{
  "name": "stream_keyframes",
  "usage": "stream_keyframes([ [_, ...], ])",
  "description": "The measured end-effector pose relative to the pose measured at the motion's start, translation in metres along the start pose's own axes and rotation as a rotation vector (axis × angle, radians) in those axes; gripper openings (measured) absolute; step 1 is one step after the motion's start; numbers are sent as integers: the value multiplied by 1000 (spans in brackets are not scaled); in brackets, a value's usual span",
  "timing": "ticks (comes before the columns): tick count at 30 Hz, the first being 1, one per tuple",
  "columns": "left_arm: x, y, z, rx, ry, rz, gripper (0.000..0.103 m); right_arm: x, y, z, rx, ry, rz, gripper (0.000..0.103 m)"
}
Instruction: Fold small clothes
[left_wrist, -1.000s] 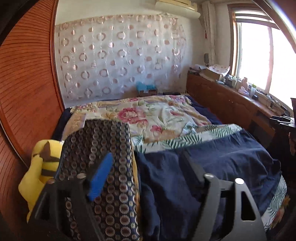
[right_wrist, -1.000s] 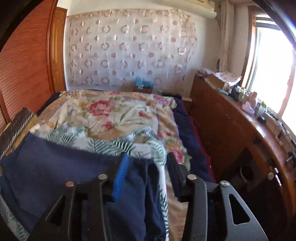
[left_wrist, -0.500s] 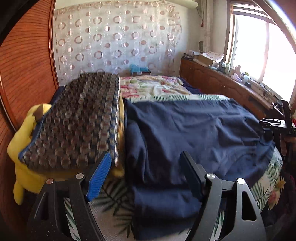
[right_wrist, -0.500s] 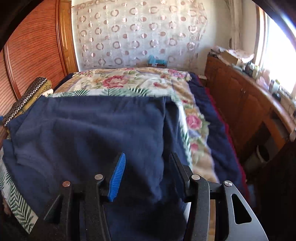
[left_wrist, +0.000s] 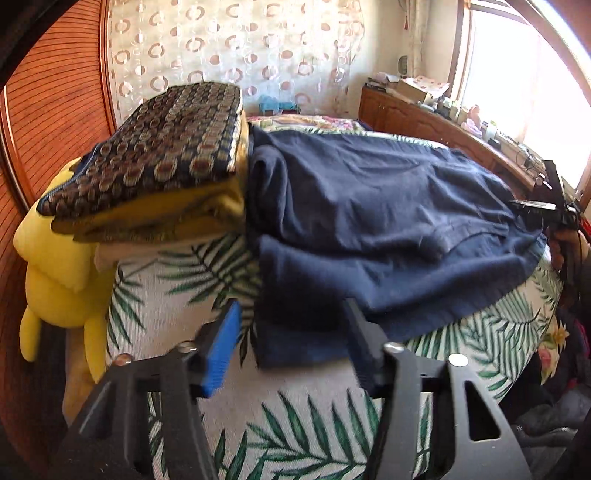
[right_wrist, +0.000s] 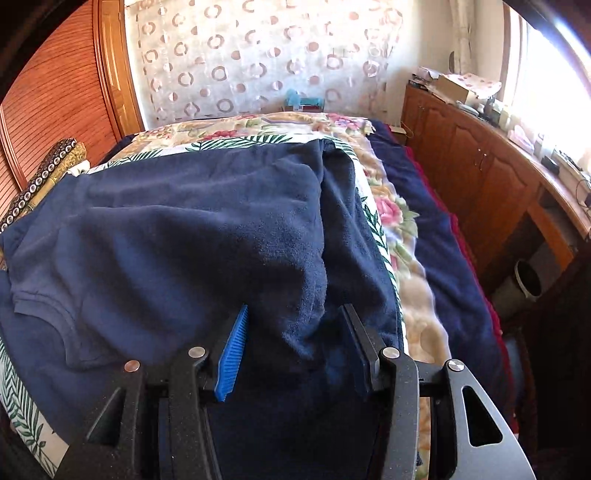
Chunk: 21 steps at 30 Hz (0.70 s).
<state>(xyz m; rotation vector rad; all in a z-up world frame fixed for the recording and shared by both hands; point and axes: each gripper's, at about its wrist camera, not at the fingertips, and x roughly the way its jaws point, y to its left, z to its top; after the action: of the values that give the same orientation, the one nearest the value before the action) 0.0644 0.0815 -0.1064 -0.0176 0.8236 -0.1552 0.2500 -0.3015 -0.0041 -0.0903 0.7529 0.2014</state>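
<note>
Both tongs come down toward the navy shirt (left_wrist: 388, 206) on the bed. The left tongs (left_wrist: 291, 343) are closing around its near corner; the right tongs (right_wrist: 295, 343) now straddle its bunched edge.

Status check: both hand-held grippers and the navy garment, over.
Left hand-held gripper closing around navy garment corner. Right hand-held gripper open astride a ridge of it. Folded stack touches the garment's left edge.

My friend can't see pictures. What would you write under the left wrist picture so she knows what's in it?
A dark blue garment lies spread on a leaf-print bedcover, and the left gripper reaches over its near corner with its jaws closing, not yet pressing the cloth. A folded stack topped by a circle-patterned cloth sits beside a yellow plush toy.
</note>
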Motion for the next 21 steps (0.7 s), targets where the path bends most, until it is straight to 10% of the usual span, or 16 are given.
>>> stream_keyframes([
  [4, 6, 3, -9, -11, 14, 13, 47, 0, 2, -3, 4, -1, -13, 57],
  [11, -3, -1, -11, 3, 3, 7, 6, -1, 15, -29, 7, -6, -24, 60],
  [21, -53, -6, -9, -9, -60, 19, 6, -2, 17, -31, 8, -7, -30, 62],
])
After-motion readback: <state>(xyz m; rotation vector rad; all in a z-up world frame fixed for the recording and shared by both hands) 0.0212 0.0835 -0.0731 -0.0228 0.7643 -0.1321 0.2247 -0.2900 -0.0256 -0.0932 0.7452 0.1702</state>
